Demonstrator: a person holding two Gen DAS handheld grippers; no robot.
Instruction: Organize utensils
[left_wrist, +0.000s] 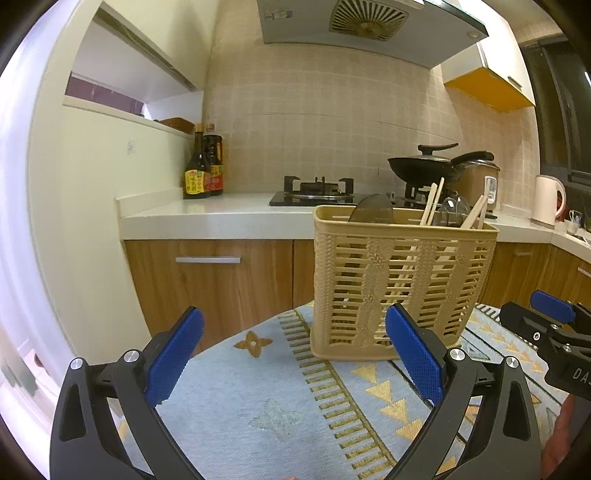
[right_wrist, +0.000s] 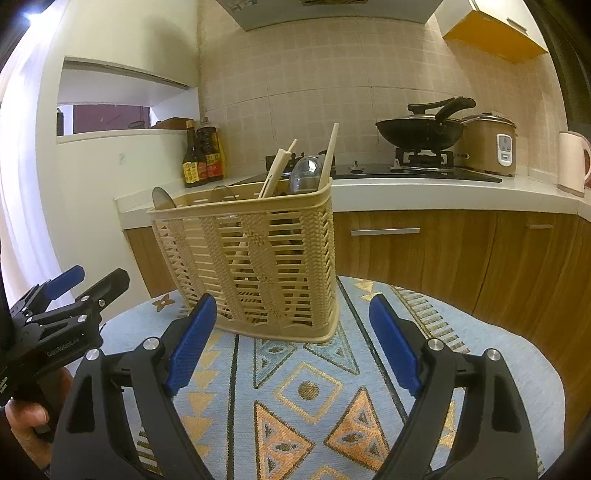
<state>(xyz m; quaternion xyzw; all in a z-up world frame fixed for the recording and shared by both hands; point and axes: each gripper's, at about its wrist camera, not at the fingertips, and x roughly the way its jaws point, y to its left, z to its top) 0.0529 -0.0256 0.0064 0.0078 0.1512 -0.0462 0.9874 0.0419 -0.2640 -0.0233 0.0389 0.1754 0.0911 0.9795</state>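
A beige slatted plastic utensil basket (left_wrist: 391, 280) stands upright on a patterned blue cloth (left_wrist: 266, 398); it also shows in the right wrist view (right_wrist: 258, 258). Wooden chopsticks (right_wrist: 328, 158) and clear plastic spoons (right_wrist: 304, 173) stand in it, with dark spoon heads (left_wrist: 371, 210) at its left end. My left gripper (left_wrist: 293, 354) is open and empty, low over the cloth just before the basket. My right gripper (right_wrist: 291, 347) is open and empty, in front of the basket's right corner. Each gripper shows at the edge of the other's view.
Behind the table runs a white kitchen counter (left_wrist: 221, 214) with wooden cabinets, two sauce bottles (left_wrist: 203, 166), a gas hob (left_wrist: 314, 192), a black wok (right_wrist: 421, 129), a rice cooker (right_wrist: 487, 144) and a pink kettle (left_wrist: 548, 201). The cloth's edge drops off at left and right.
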